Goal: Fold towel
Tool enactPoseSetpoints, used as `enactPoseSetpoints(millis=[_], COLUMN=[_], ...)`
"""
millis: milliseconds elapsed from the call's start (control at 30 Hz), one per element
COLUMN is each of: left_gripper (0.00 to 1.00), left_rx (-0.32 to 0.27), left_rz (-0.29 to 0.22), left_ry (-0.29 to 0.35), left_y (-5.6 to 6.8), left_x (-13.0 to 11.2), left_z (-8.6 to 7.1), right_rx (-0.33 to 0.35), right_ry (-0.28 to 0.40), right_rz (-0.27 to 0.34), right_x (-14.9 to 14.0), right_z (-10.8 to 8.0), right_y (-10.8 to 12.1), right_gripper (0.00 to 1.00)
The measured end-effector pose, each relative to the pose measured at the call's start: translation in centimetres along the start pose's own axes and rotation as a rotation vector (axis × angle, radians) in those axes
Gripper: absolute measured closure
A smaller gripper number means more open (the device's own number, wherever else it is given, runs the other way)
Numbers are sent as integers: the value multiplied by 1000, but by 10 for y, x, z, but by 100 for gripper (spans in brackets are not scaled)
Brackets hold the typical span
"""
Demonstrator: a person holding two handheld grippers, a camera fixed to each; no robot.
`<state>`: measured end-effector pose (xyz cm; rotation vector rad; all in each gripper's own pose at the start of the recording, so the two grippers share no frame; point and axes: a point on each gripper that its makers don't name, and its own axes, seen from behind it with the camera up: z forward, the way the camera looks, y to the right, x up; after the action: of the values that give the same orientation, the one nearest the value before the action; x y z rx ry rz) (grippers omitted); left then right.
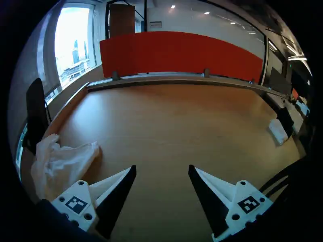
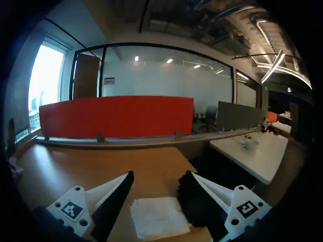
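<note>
- The right gripper (image 2: 158, 174) is spread open with nothing clamped.
- A folded white towel (image 2: 159, 218) lies flat on the wooden desk (image 2: 80, 169), under the gap between that gripper's fingers and close to the desk's near corner. I can't tell if either finger touches it.
- The left gripper (image 1: 161, 173) is spread wide too, with just bare desk between its fingers.
- A crumpled white towel (image 1: 60, 163) sits in a heap at the desk's left edge, near a black chair (image 1: 36, 115).
- From the left gripper view, the folded towel is far off at the right edge. Something black (image 1: 286, 118) is right beside it, no idea what.
- A red divider (image 2: 117, 117) runs along the back.
- 1 white table (image 2: 258, 159) with a cup (image 2: 250, 143) stands off to the right.
</note>
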<state>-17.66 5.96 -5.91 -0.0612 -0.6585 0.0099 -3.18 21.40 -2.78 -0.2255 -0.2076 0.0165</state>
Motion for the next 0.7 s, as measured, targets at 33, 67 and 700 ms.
enactPoseSetpoints(millis=[33, 67, 700], left_gripper=[4, 4, 4], left_rx=[0, 0, 11], left_rz=[0, -1, -19], left_ry=[5, 11, 241], left_y=[0, -1, -12], left_x=[2, 4, 86], left_z=[0, 0, -10], right_rx=[4, 8, 94], right_ry=[6, 13, 50], right_rz=[-5, -10, -41], right_x=[4, 8, 47], right_z=[-1, -1, -8], right_y=[-3, -5, -78], right_gripper=[1, 1, 1])
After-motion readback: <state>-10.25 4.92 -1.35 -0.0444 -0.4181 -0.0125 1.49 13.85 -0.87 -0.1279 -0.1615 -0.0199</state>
